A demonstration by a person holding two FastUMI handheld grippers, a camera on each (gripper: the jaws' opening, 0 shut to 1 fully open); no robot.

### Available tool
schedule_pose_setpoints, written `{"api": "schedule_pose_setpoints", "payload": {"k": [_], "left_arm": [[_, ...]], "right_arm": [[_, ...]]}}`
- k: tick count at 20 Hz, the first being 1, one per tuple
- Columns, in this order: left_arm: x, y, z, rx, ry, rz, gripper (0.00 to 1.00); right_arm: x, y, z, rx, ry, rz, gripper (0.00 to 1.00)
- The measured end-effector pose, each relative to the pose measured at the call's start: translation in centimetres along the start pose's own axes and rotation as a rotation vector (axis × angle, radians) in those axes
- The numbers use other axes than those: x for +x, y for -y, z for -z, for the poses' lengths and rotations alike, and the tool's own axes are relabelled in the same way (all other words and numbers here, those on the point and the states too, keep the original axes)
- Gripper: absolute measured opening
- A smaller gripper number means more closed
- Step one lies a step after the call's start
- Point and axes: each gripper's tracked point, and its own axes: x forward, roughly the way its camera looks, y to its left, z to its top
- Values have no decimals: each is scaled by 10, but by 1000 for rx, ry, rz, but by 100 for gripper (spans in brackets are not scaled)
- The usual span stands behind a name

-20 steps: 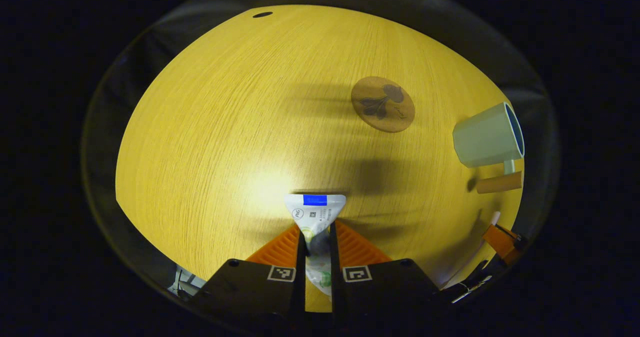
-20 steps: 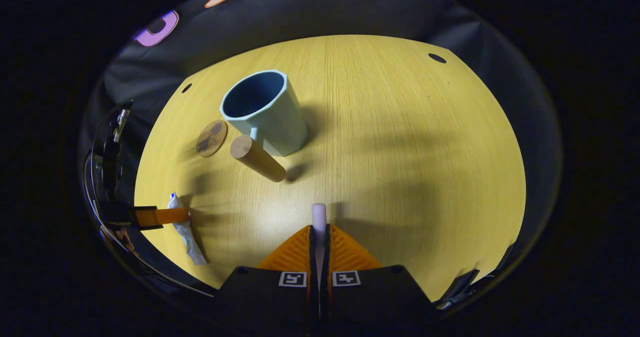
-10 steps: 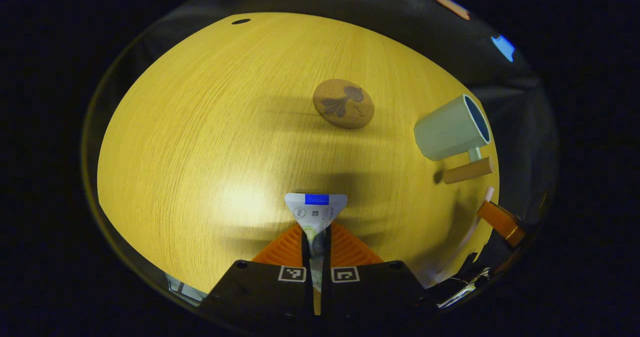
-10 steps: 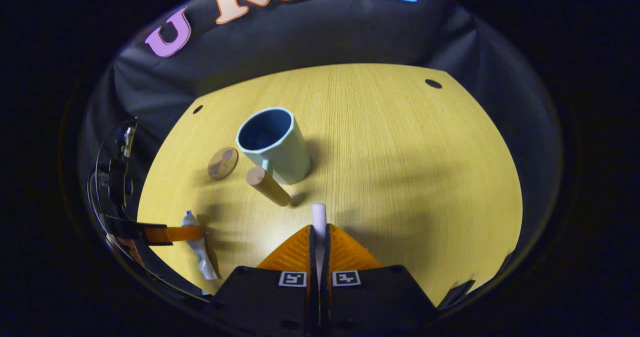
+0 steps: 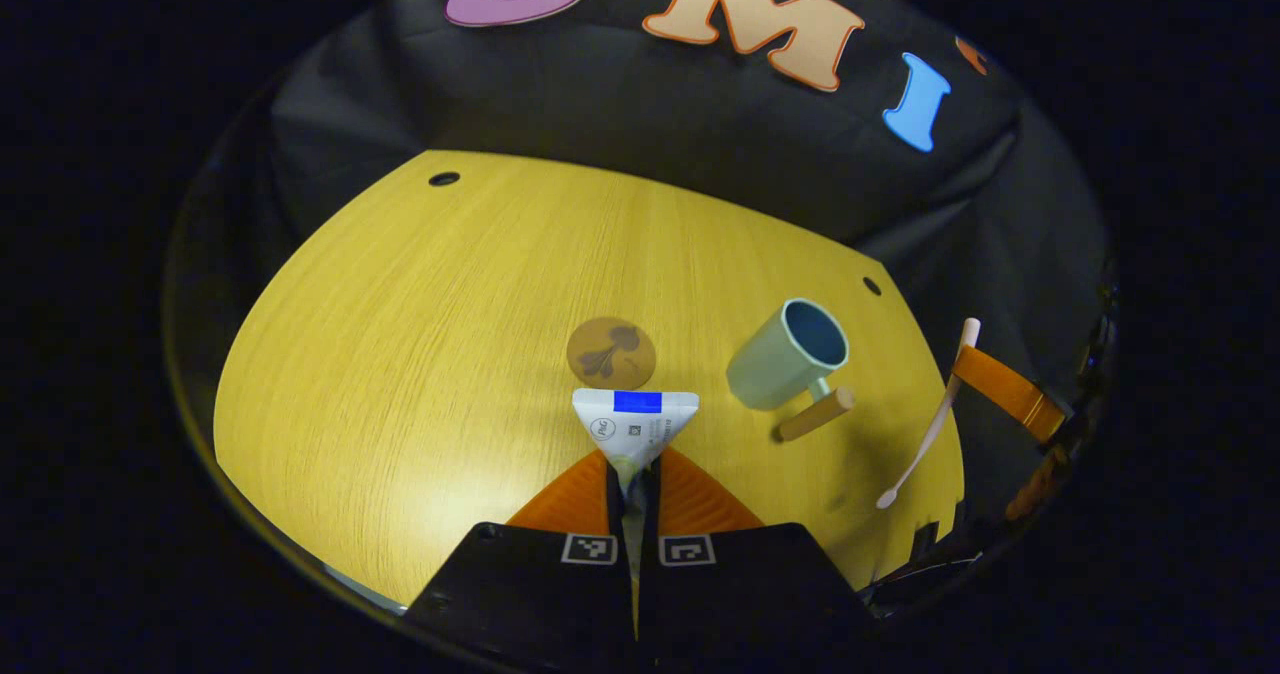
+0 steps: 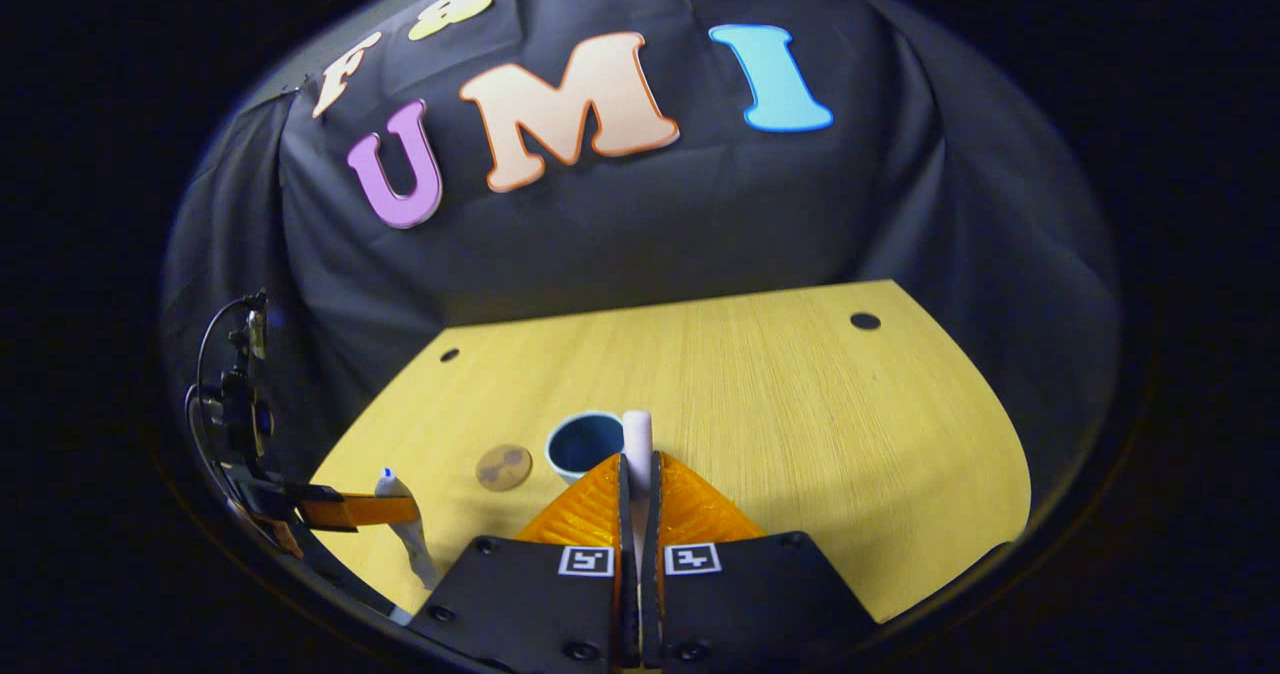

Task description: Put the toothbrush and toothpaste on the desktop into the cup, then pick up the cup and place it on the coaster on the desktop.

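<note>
My left gripper (image 5: 633, 469) is shut on a white toothpaste tube (image 5: 636, 422) whose flat crimped end points forward, high above the wooden table (image 5: 400, 354). Below it lie a round wooden coaster (image 5: 611, 353) and, to its right, an upright pale cup (image 5: 787, 354) with a wooden handle (image 5: 817, 415). In the right gripper view, my right gripper (image 6: 637, 484) is shut on a pale toothbrush (image 6: 637, 436), held up above the cup (image 6: 583, 444) and the coaster (image 6: 503, 467). The left gripper (image 6: 345, 510) with the toothpaste (image 6: 405, 529) hangs at the left. The right gripper (image 5: 1005, 389) holds the toothbrush (image 5: 930, 424) at the right.
The table (image 6: 800, 404) has small round holes near its far corners (image 5: 444, 179) (image 6: 865, 321). Black cloth forms the booth wall (image 6: 600, 224) behind and beside the table. Wide bare wood lies left of the coaster and right of the cup.
Both grippers have lifted well up from the table with the toothpaste and toothbrush in them and tilted level. Cup and coaster now look small and far below.
</note>
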Motion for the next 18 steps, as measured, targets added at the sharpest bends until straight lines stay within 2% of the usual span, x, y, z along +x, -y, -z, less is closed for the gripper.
{"api": "schedule_pose_setpoints", "payload": {"k": [2, 6, 11, 14, 18], "left_arm": [[-3, 11, -23, 28, 92, 36, 1], [5, 33, -71, 159, 279, 114, 1], [24, 54, -102, 192, 360, 206, 1], [35, 69, -120, 212, 420, 267, 1], [45, 95, -131, 214, 458, 366, 0]], "right_arm": [[3, -5, -16, 0, 49, -23, 4], [25, -30, -54, 30, 159, -76, 4], [62, -38, -96, 80, 314, -79, 4], [85, -31, -87, 37, 340, -41, 4], [110, -34, -50, 30, 285, -38, 4]]}}
